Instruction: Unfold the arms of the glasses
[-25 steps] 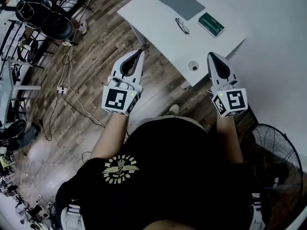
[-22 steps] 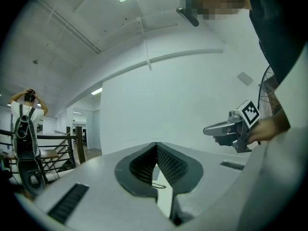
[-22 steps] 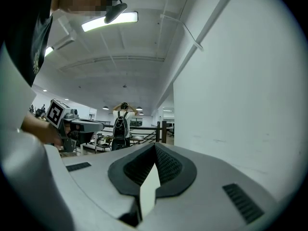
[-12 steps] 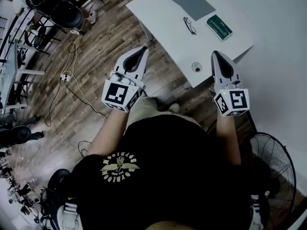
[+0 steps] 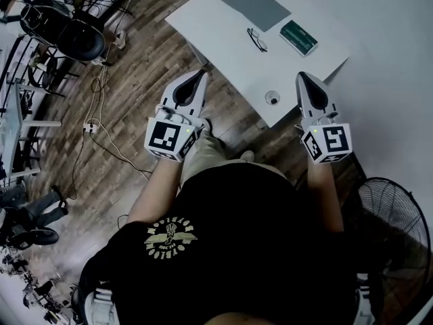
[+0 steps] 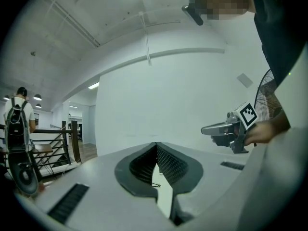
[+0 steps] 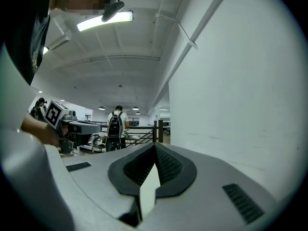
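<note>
The black-framed glasses point(image 5: 257, 39) lie on the white table point(image 5: 216, 32), arms folded as far as I can tell at this size. Both grippers hang in front of the table's near edge, well short of the glasses. My left gripper point(image 5: 201, 73) is over the wooden floor left of the table's corner, its jaws shut and empty point(image 6: 156, 144). My right gripper point(image 5: 300, 76) is by the near right edge, also shut with nothing in it point(image 7: 155, 146). Both point level towards the white wall.
A green case point(image 5: 298, 37) lies right of the glasses, with a grey mat point(image 5: 256, 7) behind them. A round cable hole point(image 5: 272, 97) sits near the table's front corner. A floor fan point(image 5: 396, 229) stands at my right, and chairs and cables point(image 5: 101, 120) lie at the left.
The head view has swayed slightly. Both grippers keep much the same place before the table, still shut. A leg in light trousers now shows under the left gripper.
</note>
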{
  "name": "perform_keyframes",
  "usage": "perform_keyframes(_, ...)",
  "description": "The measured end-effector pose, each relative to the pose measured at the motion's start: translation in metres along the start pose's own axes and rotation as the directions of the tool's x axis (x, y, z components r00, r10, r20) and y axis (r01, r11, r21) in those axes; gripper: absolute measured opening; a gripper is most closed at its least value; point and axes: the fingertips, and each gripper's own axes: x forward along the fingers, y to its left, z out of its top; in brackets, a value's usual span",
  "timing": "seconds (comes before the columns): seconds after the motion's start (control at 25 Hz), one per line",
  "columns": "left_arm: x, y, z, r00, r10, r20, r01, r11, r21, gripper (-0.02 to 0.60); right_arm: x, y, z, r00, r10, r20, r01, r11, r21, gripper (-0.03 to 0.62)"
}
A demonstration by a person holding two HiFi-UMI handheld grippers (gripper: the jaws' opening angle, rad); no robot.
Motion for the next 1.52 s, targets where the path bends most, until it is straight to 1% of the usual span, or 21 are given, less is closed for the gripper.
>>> perform_keyframes(0.16,0.010,0.009,-0.007,1.000,-0.026,-0.001,0.026,1.000,-0.011,0.006,0.007,0.001,-0.002,1.000,-0.022,-0.013,0.022,1.000,-0.009,-0.002)
perform_keyframes(0.28,0.030,0.023,-0.014,0.999,-0.046,-0.012,0.045,0.999,-0.030,0.006,0.023,-0.003,-0.005,0.999,-0.033,-0.030,0.033,0.999,-0.003,-0.002)
perform_keyframes(0.48,0.053,0.043,-0.012,0.995,-0.098,0.000,0.098,0.995,-0.022,0.006,0.051,0.001,-0.007,0.998,-0.052,-0.047,0.051,0.999,-0.004,-0.002)
perform_keyframes(0.68,0.068,0.081,-0.024,0.993,-0.116,-0.020,0.115,0.992,-0.044,0.006,0.086,0.003,-0.006,0.995,-0.082,-0.064,0.081,0.997,-0.005,-0.002)
perform_keyframes(0.92,0.081,0.136,-0.032,0.991,-0.135,-0.019,0.133,0.989,-0.063,0.006,0.134,0.020,-0.006,0.990,-0.104,-0.094,0.104,0.995,-0.012,-0.002)
perform_keyframes(1.04,0.092,0.159,-0.033,0.988,-0.156,-0.014,0.155,0.986,-0.070,0.006,0.156,0.025,-0.005,0.987,-0.121,-0.108,0.120,0.993,-0.016,-0.002)
perform_keyframes(1.16,0.103,0.178,-0.032,0.981,-0.193,-0.001,0.192,0.979,-0.064,0.006,0.175,0.028,-0.003,0.981,-0.150,-0.120,0.148,0.989,-0.029,-0.002)
perform_keyframes(1.28,0.110,0.195,-0.030,0.972,-0.233,0.008,0.233,0.969,-0.075,0.006,0.191,0.035,-0.001,0.973,-0.186,-0.135,0.180,0.982,-0.054,-0.002)
perform_keyframes(1.4,0.117,0.211,-0.030,0.960,-0.282,0.005,0.281,0.957,-0.075,0.006,0.208,0.043,0.005,0.965,-0.223,-0.136,0.218,0.974,-0.055,-0.002)
perform_keyframes(1.52,0.124,0.230,-0.031,0.946,-0.324,0.006,0.324,0.943,-0.073,0.006,0.227,0.053,0.010,0.957,-0.253,-0.144,0.244,0.966,-0.081,-0.002)
